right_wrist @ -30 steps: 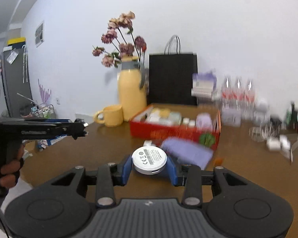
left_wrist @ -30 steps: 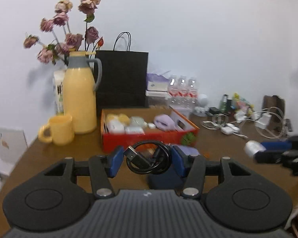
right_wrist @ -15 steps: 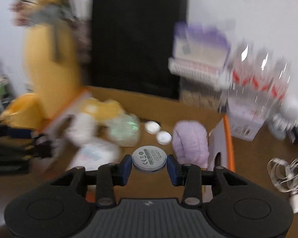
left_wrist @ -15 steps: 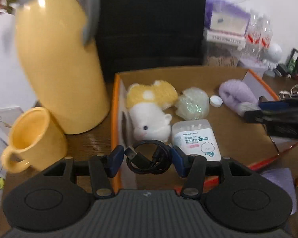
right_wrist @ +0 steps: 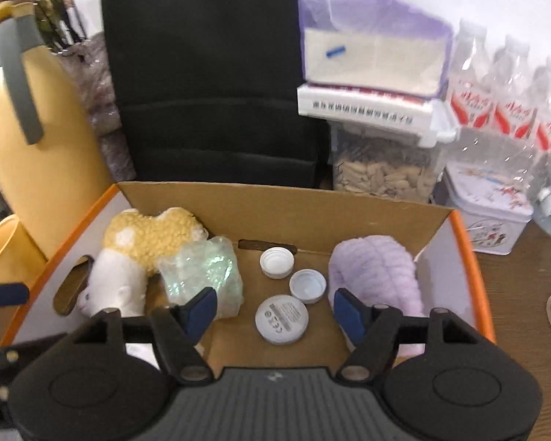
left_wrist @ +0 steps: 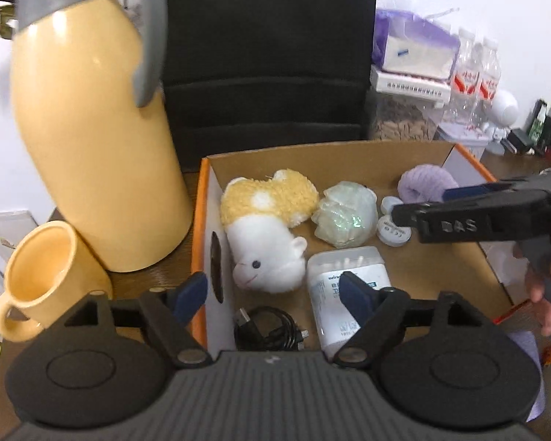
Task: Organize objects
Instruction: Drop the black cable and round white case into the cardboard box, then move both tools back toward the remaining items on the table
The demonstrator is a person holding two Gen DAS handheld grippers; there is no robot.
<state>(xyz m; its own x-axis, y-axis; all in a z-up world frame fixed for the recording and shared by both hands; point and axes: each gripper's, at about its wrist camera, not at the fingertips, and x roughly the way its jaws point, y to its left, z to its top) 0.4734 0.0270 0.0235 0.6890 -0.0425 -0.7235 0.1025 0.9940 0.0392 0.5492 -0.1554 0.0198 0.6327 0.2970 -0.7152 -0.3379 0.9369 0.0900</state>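
Observation:
An orange cardboard box [left_wrist: 199, 228] [right_wrist: 470, 257] holds a plush toy [left_wrist: 264, 235] [right_wrist: 136, 257], a green crinkly bundle [left_wrist: 345, 217] [right_wrist: 202, 268], a purple fluffy item [left_wrist: 426, 182] [right_wrist: 378, 272], two bottle caps [right_wrist: 275, 262], and a cotton swab tub [left_wrist: 345, 286]. A coiled black cable [left_wrist: 268, 329] lies in the box's near corner under my open left gripper [left_wrist: 273, 292]. A white round disc [right_wrist: 281, 318] [left_wrist: 393, 229] lies on the box floor under my open right gripper [right_wrist: 275, 310]. Both grippers are empty.
A yellow jug [left_wrist: 92, 147] and yellow mug [left_wrist: 44, 279] stand left of the box. A black paper bag [right_wrist: 216, 73] stands behind it. A seed jar with boxes on top [right_wrist: 382, 161], water bottles [right_wrist: 510, 110] and a tin [right_wrist: 492, 220] are at the right.
Both grippers moved over the box and opened. The left one let go of the black cable. The right one let go of the white disc. Both items now lie in the box.

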